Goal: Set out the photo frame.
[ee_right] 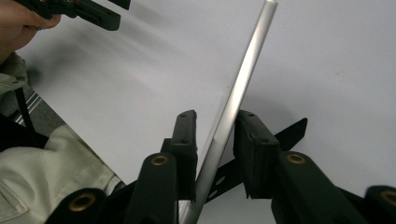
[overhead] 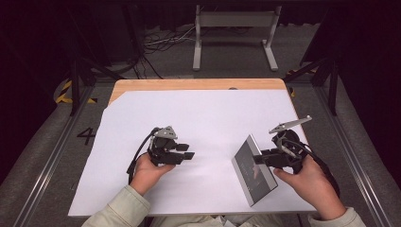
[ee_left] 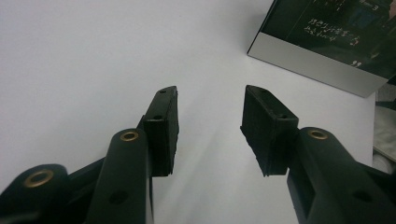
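Left gripper (overhead: 185,151), fingers spread with nothing between them, rests on the white sheet (overhead: 203,118) left of centre; bare sheet lies open toward the far and left edges of the surface (overhead: 142,85). Right of centre, the thin dark silver-edged panel (overhead: 253,170) stands tilted near the near-right corner. The right gripper (overhead: 259,157) has its fingers (ee_right: 184,140) astride the panel's edge, pinching it or nearly so.

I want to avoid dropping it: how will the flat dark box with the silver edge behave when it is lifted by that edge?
The box looks stiff: its silver edge runs straight between the right tongs. That smooth edge may slip. Held at one side, it would probably swing or tip.
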`<state>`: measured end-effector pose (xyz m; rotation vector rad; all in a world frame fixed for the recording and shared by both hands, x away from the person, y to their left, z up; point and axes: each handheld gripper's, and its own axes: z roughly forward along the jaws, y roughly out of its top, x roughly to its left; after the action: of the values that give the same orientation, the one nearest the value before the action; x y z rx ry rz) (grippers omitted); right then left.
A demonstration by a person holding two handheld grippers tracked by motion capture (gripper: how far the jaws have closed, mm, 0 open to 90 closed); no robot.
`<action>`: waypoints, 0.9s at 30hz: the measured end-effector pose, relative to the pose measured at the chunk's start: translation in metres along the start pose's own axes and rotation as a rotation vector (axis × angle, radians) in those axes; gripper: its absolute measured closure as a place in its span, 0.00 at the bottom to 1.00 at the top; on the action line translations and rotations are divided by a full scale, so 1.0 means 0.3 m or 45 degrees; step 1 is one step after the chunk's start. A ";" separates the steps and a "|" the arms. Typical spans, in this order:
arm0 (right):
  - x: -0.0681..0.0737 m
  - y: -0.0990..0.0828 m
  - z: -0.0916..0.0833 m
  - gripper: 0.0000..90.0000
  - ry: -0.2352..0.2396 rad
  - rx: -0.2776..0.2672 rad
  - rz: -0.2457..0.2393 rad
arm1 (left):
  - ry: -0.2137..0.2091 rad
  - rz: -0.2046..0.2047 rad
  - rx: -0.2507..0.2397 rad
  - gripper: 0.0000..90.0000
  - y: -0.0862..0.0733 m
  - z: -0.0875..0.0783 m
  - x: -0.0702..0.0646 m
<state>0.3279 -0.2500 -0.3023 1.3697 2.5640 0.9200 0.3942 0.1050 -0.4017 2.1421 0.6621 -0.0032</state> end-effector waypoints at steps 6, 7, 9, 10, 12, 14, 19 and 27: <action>0.001 0.009 -0.004 0.93 -0.019 -0.001 -0.023 | -0.001 0.000 -0.006 0.63 0.000 -0.002 0.001; -0.003 0.012 -0.002 0.93 0.004 0.002 -0.026 | 0.000 0.000 -0.007 0.63 0.000 -0.003 0.001; -0.003 0.017 0.000 0.93 0.005 0.004 -0.035 | 0.001 -0.007 -0.012 0.63 -0.001 -0.005 0.001; -0.002 0.019 0.000 0.93 0.008 0.007 -0.040 | 0.000 -0.008 -0.014 0.63 -0.001 -0.005 0.001; -0.001 0.021 0.001 0.93 0.009 0.010 -0.045 | 0.001 -0.011 -0.014 0.63 -0.001 -0.006 0.001; 0.004 0.032 0.003 0.93 0.001 0.017 -0.064 | 0.004 -0.010 -0.015 0.63 -0.002 -0.007 0.001; 0.011 0.053 0.001 0.93 0.009 0.010 -0.099 | 0.010 -0.011 -0.016 0.63 -0.005 -0.013 0.003; 0.035 0.130 0.000 0.93 0.040 0.018 -0.215 | 0.042 -0.037 -0.029 0.63 -0.029 -0.042 0.010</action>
<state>0.3500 -0.2257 -0.2791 1.1287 2.6648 0.9031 0.3898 0.1199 -0.4011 2.1148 0.7088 0.0237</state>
